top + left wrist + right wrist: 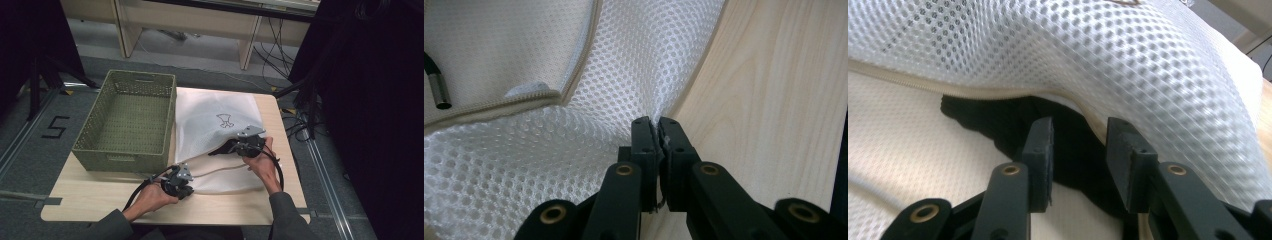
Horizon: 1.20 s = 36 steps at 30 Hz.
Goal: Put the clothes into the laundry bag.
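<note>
A white mesh laundry bag (215, 122) lies flat on the wooden table (100, 195), its zipped mouth gaping toward the person. My left gripper (184, 189) is at the bag's near left corner. In the left gripper view the gripper (658, 125) is shut, with a fold of the mesh (524, 165) pinched between its pads. My right gripper (231, 148) is at the bag's opening, below the lifted upper layer (1098, 55). Its jaws (1078, 137) stand apart. A black cloth (998, 120) lies inside the mouth, showing between and beyond them without being pressed.
An empty green woven basket (80, 145) stands on the table's left half, touching the bag's left edge. The bag's zipper (574, 75) runs along its opening. Dark curtains and cables border the table on the right, and a bench stands behind.
</note>
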Available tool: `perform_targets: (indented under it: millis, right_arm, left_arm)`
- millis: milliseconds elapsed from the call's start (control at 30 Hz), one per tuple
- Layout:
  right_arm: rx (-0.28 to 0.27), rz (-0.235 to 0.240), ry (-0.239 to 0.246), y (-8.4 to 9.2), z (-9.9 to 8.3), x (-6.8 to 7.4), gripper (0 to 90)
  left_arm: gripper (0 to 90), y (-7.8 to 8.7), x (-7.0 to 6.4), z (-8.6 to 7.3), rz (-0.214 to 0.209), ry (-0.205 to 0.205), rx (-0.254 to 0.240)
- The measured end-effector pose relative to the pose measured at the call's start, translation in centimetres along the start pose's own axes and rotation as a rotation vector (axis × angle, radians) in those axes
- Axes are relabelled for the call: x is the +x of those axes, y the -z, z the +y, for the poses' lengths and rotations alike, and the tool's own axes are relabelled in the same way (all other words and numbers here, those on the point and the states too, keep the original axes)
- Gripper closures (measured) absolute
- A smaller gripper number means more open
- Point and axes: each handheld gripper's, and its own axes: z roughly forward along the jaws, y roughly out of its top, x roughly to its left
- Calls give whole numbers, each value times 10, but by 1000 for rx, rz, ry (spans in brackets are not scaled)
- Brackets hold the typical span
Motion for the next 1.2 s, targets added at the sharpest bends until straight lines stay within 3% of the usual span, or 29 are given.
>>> perform_targets:
  millis: [100,233,267,333,400,433,467,533,567,600,633,667,700,733,833,933,967,1033,1200]
  right_arm:
    - [11,34,-24,-7,2,5,653]
    - [18,38,-14,-8,5,12,647]
    - [2,56,-34,-7,6,14,654]
    - [-1,103,-68,-5,6,14,660]
    - [25,140,-91,-5,5,16,652]
    - [41,182,-140,-5,3,18,649]
    - [41,212,-158,-6,1,19,641]
    - [20,216,-168,-9,-2,21,635]
    - [49,253,-173,-9,-3,19,617]
    - [9,242,-184,-13,-4,21,612]
    - [9,242,-184,-13,-4,21,612]
    - [29,281,-192,-12,-2,19,588]
    - [-2,283,-197,-16,-2,19,578]
    - [31,301,-212,-14,-1,19,570]
    - [-19,324,-229,-22,0,20,538]
    - [-10,357,-262,-21,2,18,525]
    - [-47,370,-267,-24,3,15,517]
    - [-50,370,-269,-25,3,14,511]
    - [-121,392,-351,-24,6,11,501]
  left_arm:
    - [863,0,-1,0,7,1,-1]
    - [862,1,1,0,-2,-17,17]
    - [862,0,0,1,5,-5,7]
    - [862,1,0,1,6,-25,19]
    - [862,1,0,1,7,-27,21]
    - [862,1,0,1,7,-27,21]
    - [862,1,0,1,6,-27,20]
    - [862,1,0,1,7,-28,20]
    - [862,1,0,1,7,-28,20]
    - [862,1,0,1,7,-29,20]
    - [862,1,0,1,7,-29,20]
    - [862,1,0,1,7,-28,20]
    - [862,1,0,1,7,-28,20]
    - [862,1,0,1,8,-30,20]
    - [861,1,0,1,8,-29,18]
    - [861,1,0,1,9,-29,16]
    - [861,1,0,1,8,-28,16]
    - [860,1,0,1,8,-28,15]
    - [859,1,0,1,12,-32,17]
